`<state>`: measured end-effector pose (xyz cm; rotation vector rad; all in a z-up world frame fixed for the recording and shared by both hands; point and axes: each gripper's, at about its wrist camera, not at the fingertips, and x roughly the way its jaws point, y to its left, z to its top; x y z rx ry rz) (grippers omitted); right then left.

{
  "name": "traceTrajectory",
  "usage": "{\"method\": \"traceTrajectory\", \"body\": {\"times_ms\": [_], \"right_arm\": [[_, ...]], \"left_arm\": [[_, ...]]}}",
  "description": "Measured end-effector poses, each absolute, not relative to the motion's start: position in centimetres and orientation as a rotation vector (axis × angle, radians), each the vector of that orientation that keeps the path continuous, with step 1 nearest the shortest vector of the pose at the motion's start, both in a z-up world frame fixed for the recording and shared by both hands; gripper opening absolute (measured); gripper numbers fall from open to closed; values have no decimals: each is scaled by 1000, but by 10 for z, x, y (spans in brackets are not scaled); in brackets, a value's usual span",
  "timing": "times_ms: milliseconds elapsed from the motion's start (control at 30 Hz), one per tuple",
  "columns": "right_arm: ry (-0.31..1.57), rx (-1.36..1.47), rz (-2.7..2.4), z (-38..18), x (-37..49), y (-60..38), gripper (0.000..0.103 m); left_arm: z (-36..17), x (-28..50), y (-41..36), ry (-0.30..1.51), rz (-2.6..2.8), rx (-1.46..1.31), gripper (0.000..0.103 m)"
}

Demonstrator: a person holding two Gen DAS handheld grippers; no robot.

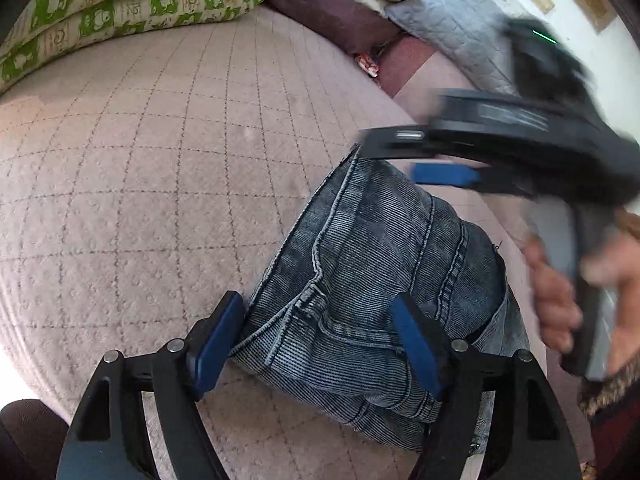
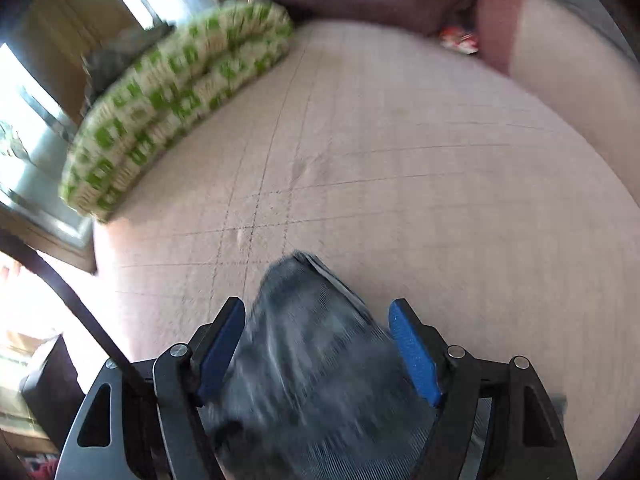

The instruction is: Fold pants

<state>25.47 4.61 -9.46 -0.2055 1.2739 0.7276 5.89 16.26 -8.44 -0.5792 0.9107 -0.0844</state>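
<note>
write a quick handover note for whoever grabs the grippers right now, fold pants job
Left gripper: open, jaws astride the jeans, pads not pressing.
Right gripper: open over the jeans' far end, blurred, holding nothing.
Jeans: folded into a compact bundle on the pink bed cover, near its front edge.
Done: main folds look made.
Left: check the bundle is neat, tidy any loose edge, then lift both grippers clear.

A wide stretch of the pink quilted bedcover (image 1: 132,184) was left bare to the left of and beyond the folded jeans (image 1: 376,280). Beyond that stretch, passage was blocked by a folded green-patterned quilt (image 1: 120,8) and a purple pillow (image 1: 332,8). Just right of the jeans, room was taken up by the blurred right gripper (image 1: 444,174).
</note>
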Motion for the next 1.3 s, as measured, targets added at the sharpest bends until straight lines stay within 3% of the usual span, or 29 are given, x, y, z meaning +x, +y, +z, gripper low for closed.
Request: {"method": "traceTrajectory", "body": {"times_ms": [67, 100, 133, 167, 200, 300, 633, 833, 1000, 1167, 1233, 1300], "right_arm": [[1303, -274, 723, -108, 257, 64, 79], [1316, -314, 712, -116, 256, 72, 79], [1321, -367, 694, -124, 252, 80, 78], [1321, -397, 686, -128, 249, 83, 63], [1319, -447, 662, -133, 245, 85, 30], [1294, -433, 659, -122, 235, 74, 14], [1061, -33, 694, -14, 191, -59, 13], [992, 144, 627, 6, 168, -154, 13], [967, 188, 640, 10, 161, -160, 11], [978, 175, 739, 1, 171, -92, 12], [993, 164, 754, -10, 177, -58, 24], [1001, 176, 746, -22, 184, -35, 50]], "left_arm": [[-86, 57, 161, 897, -80, -564, 73], [-86, 55, 160, 896, -66, -546, 60], [-85, 54, 158, 901, -44, -515, 36], [-86, 55, 157, 915, -57, -504, 27], [-87, 56, 158, 928, -83, -529, 22], [-81, 57, 162, 930, -132, -602, 19], [12, 11, 84, 793, -337, -457, 18], [27, 0, 24, 778, -391, -387, 17], [23, 4, 54, 792, -307, -444, 17], [-8, 5, 110, 841, -158, -528, 22], [-25, 6, 133, 866, -107, -567, 26], [-32, 2, 154, 858, -75, -576, 26]]}}
